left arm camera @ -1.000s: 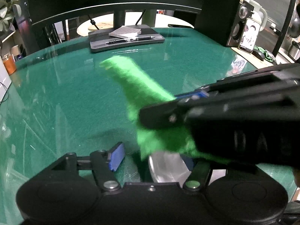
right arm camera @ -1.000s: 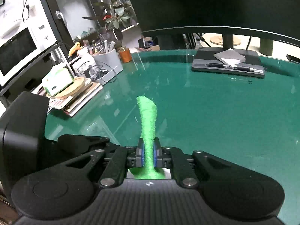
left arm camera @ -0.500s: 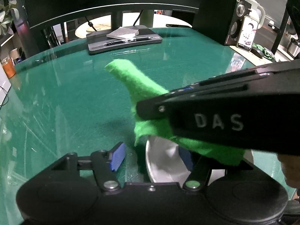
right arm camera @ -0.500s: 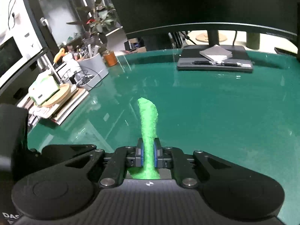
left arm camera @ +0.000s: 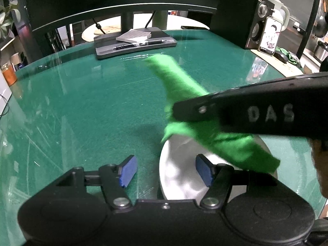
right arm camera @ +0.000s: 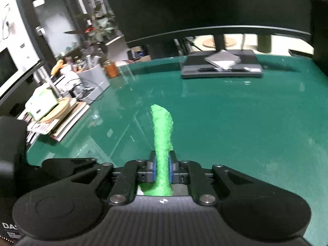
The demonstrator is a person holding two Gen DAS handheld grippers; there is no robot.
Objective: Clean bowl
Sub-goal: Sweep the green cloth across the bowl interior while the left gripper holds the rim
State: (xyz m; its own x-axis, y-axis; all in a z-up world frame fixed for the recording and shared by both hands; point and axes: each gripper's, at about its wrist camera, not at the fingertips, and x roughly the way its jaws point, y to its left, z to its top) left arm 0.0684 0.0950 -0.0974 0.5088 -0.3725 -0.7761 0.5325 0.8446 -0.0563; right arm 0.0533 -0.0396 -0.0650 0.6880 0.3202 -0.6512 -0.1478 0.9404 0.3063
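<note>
Right gripper (right arm camera: 162, 169) is clamped on the green cloth (right arm camera: 162, 135), sweeping it over the bowl (left arm camera: 180, 174) at lower right of the left view. Left gripper (left arm camera: 166, 170) gapes wide, one finger inside the rim. Wiping looks midway; cleanliness unclear.

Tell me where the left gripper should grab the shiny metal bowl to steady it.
Grip the shiny metal bowl by its thin left rim, coming from the near side. The left gripper already straddles that rim with open jaws, while the green cloth covers the far side.
</note>
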